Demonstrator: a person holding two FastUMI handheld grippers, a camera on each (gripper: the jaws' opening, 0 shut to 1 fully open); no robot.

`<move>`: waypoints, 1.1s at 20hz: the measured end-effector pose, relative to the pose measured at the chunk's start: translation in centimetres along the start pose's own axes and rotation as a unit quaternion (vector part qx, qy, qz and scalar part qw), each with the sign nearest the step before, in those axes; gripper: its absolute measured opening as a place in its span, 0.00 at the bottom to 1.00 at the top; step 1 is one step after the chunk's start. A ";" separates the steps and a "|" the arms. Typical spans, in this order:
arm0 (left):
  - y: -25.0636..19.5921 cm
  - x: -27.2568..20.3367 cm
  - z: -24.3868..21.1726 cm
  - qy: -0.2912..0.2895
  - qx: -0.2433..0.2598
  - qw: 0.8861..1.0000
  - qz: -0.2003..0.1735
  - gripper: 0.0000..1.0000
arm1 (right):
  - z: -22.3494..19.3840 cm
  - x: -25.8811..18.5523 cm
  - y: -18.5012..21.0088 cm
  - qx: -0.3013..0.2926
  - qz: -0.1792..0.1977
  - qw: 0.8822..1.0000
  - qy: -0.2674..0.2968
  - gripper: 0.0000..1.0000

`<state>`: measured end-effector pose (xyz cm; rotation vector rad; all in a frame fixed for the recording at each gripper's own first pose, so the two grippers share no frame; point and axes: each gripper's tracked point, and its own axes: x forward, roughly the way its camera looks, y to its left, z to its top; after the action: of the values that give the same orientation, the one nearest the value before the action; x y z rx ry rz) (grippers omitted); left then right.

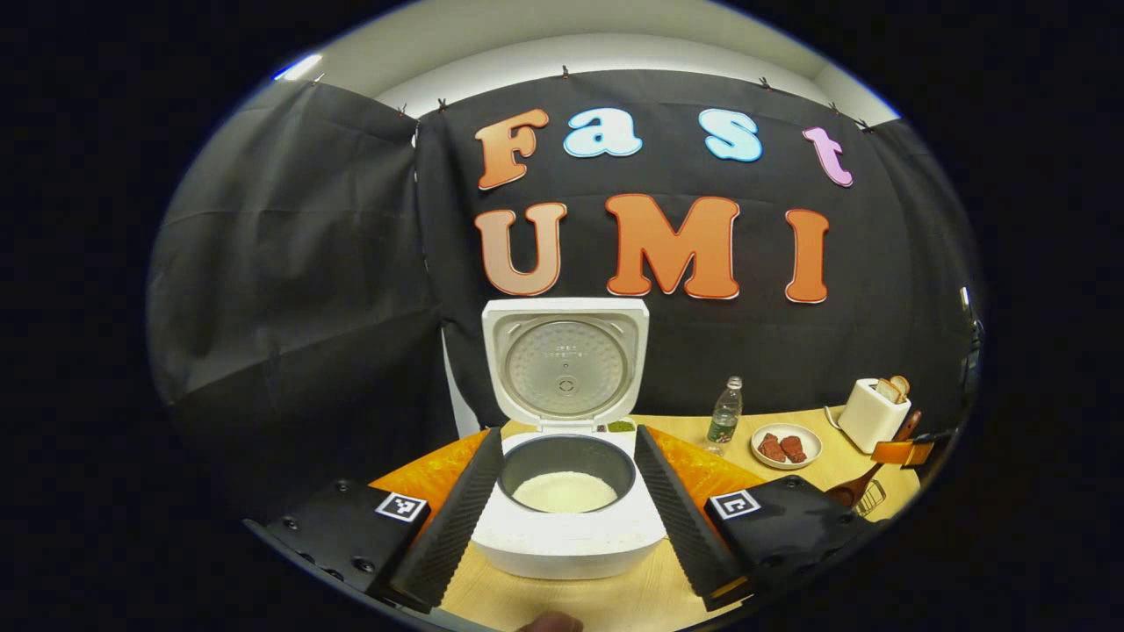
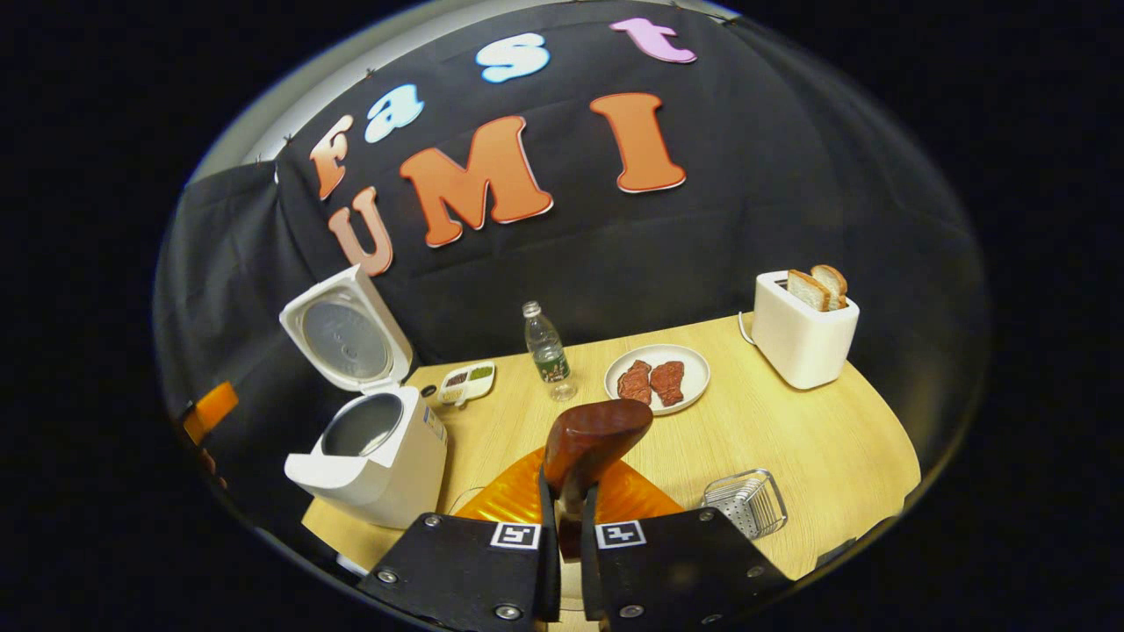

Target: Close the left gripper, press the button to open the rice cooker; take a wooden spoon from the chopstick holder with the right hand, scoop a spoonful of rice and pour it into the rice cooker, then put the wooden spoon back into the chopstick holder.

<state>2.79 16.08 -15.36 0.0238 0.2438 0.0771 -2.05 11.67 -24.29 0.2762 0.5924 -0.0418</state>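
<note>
Your right tool (image 2: pixel 562 518) pinched the wooden spoon (image 2: pixel 590 443) by its handle; your left tool (image 1: pixel 562 518) was spread. A loose pinch could let the spoon twist over the wire holder (image 2: pixel 745 502).

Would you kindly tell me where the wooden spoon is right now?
In the right gripper view the wooden spoon stands clamped in the right gripper, above the orange bowl, before the meat plate.

Wooden table (image 2: pixel 790 439) with rice cooker (image 2: pixel 378 456), bottle (image 2: pixel 546 351), plate (image 2: pixel 694 373), toaster (image 2: pixel 803 338).
</note>
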 end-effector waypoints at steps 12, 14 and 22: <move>5.7 -0.9 -2.4 0.030 0.008 0.999 0.043 0.96 | -5.8 3.7 1.4 -0.216 -0.081 0.973 0.017 0.09; 5.7 -0.6 -2.5 0.033 0.008 0.999 0.042 0.96 | -7.7 3.9 1.1 -0.217 -0.086 0.972 0.030 0.09; 4.1 0.4 -2.9 0.040 0.020 0.999 0.015 1.00 | -8.4 3.5 1.5 -0.169 -0.103 0.980 0.016 0.09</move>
<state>2.15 20.23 -18.08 0.0649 0.3260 0.1032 -3.59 15.50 -32.56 -0.1154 0.6471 -0.1349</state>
